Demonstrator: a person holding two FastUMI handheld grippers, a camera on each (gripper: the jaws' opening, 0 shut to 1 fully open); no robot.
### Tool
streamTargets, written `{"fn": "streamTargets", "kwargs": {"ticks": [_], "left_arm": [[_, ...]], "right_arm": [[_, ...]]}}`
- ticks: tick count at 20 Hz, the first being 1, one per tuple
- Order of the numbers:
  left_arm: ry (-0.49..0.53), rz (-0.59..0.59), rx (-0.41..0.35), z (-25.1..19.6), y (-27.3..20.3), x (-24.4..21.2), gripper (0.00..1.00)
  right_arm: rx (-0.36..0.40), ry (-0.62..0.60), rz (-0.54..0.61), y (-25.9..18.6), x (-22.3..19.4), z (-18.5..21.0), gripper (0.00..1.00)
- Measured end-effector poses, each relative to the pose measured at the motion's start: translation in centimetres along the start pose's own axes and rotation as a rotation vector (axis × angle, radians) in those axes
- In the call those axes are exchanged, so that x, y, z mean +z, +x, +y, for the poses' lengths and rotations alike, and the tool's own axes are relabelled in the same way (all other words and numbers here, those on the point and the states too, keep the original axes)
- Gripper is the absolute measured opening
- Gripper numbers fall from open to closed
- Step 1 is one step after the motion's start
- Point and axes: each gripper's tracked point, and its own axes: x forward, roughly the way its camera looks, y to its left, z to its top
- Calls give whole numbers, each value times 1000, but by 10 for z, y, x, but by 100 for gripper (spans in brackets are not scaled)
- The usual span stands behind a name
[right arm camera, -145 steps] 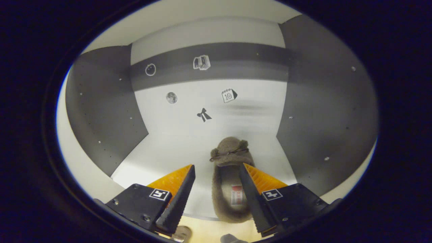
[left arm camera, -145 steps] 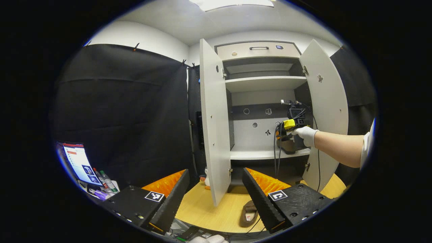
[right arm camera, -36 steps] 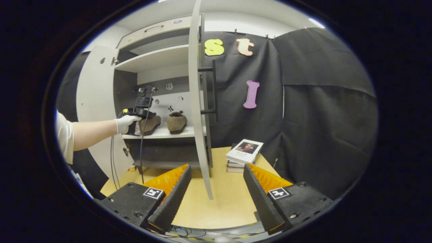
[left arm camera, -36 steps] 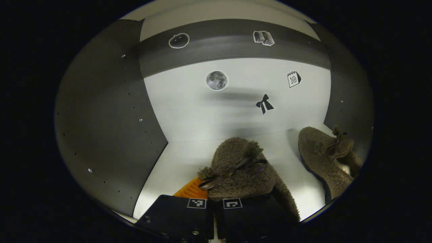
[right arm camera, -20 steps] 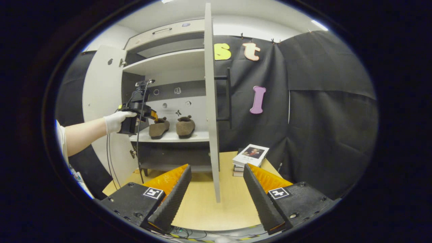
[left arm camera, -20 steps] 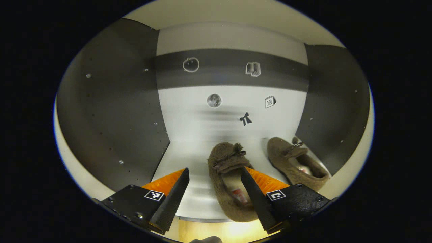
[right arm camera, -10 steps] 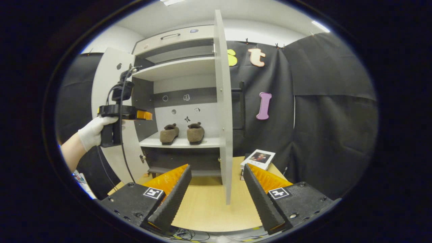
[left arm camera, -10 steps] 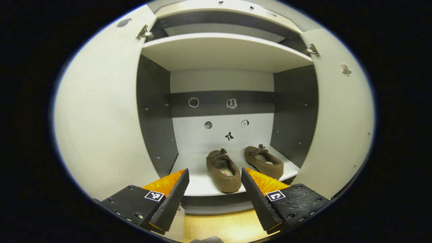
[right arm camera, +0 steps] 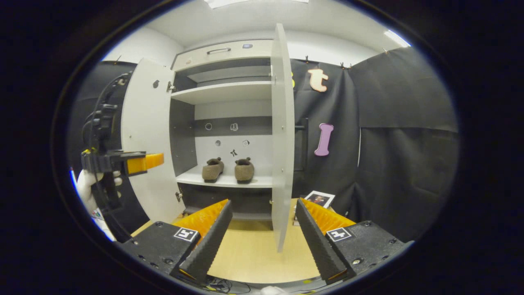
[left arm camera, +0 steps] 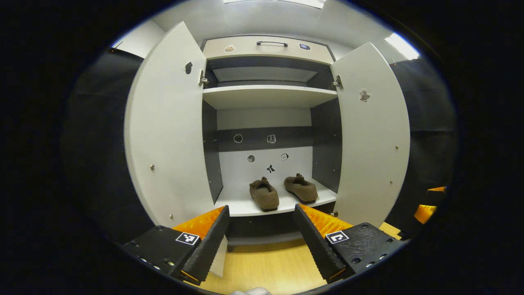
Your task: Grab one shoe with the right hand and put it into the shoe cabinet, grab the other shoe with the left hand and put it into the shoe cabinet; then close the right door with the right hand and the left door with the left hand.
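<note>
White lower cabinet shelf (left arm camera: 245, 207): 2 fuzzy brown slippers (left arm camera: 264, 194) side by side, toes inward. Light wood tabletop (right arm camera: 254, 250) w/ book stack (right arm camera: 318, 199).

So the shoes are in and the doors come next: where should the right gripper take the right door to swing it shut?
Probably by the right door's free vertical edge, which faces the right gripper nearly edge-on. Come from the outer side, where its handle sticks out, and push toward the cabinet. The open jaws could also straddle that thin edge.

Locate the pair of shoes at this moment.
In the left gripper view, both shoes sit side by side on the cabinet's lower shelf, between the open doors.
</note>
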Motion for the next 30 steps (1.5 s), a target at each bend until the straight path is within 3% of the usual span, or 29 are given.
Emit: {"fn": "streamTargets", "kwargs": {"ticks": [9,14,23,26,30], "left_arm": [[-40,23,98,24,-108,-51,96],[-52,44,125,32,-123,-58,96],[-73,23,156,20,-115,-51,96],[-55,19,178,13,-113,-49,96],[-64,25,201,5,-109,-49,96]], "right_arm": [[-11,-19,23,-16,-16,6,99],[-3,-14,36,-10,-17,3,99],[-190,-40,-73,62,58,-125,99],[-188,-17,-70,99,73,-149,99],[-146,-11,-59,135,79,-152,99]]}}
